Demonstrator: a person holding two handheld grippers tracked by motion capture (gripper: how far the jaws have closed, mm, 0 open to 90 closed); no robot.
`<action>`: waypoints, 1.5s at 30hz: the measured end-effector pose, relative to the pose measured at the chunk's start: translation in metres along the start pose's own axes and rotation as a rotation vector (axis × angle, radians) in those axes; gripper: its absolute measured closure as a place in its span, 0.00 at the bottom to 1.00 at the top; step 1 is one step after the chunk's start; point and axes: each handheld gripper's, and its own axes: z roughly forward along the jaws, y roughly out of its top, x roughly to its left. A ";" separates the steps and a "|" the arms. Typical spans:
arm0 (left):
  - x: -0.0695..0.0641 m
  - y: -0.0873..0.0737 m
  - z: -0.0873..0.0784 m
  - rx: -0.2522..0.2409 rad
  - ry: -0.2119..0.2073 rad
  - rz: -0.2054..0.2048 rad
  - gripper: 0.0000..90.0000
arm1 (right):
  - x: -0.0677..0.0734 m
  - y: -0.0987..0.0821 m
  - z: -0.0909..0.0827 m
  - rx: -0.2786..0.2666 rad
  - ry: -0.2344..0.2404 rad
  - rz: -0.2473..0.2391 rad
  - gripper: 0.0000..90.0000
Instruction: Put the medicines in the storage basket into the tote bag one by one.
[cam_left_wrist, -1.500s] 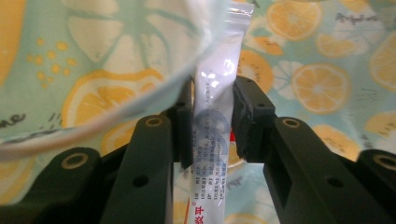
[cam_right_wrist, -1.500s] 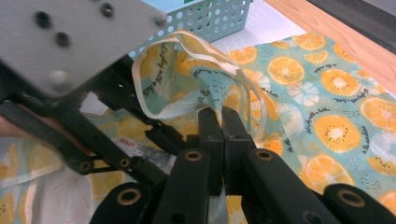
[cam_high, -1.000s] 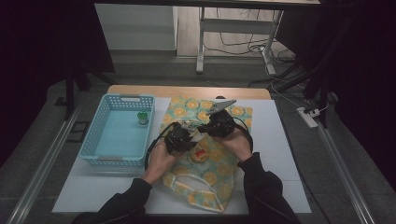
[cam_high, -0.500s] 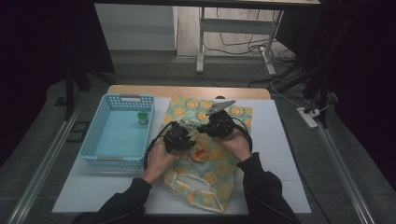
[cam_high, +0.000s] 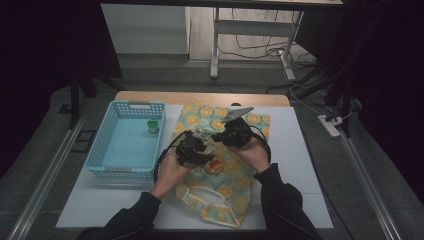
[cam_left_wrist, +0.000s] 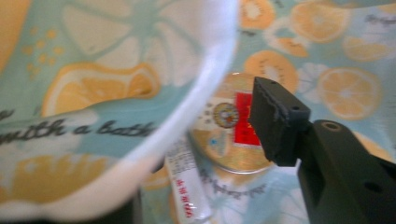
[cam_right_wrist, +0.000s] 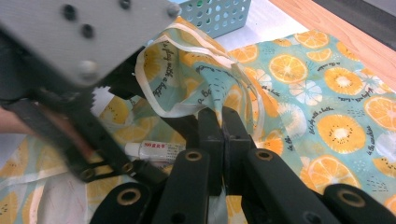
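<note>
A: Citrus-print bag (cam_high: 220, 165), centre of the high view, flat on the white mat (cam_high: 300, 165). Its white-trimmed mouth edge (cam_right_wrist: 196, 88) is lifted, folded up mid-frame in the right gripper view.

B: Who holds it?

A: Right gripper (cam_right_wrist: 223, 122), jaws closed tight on a pinch of that cloth. Left gripper (cam_high: 196, 148) sits just left of it, at the opening; its jaws have just been opening, and the pad (cam_left_wrist: 275, 119) hangs clear above the cloth, the bag's trim draped across the near side, nothing pressed.

B: Under the flap?

A: A round gold-and-red tin (cam_left_wrist: 233, 126), centre of the left gripper view, and a small white tube (cam_left_wrist: 187, 186) just beside it at lower centre, both on the printed cloth.

B: Room to move?

A: Blue basket (cam_high: 102, 150) at centre left, well apart from the hands, a small green item (cam_high: 152, 126) in its far right corner. Bare mat along the right edge and lower left.

B: Against a second ago?

A: Hands, bag and basket sit where they did.
</note>
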 end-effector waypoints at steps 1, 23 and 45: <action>-0.001 0.001 -0.001 -0.003 -0.008 0.005 0.52 | 0.000 0.000 0.000 -0.001 0.000 0.000 1.00; -0.014 0.003 -0.042 -0.091 -0.179 0.059 0.23 | -0.003 -0.001 -0.002 -0.006 -0.005 0.006 1.00; 0.012 -0.007 -0.088 -0.128 -0.144 0.023 0.04 | -0.003 -0.001 -0.003 -0.006 -0.006 0.003 0.99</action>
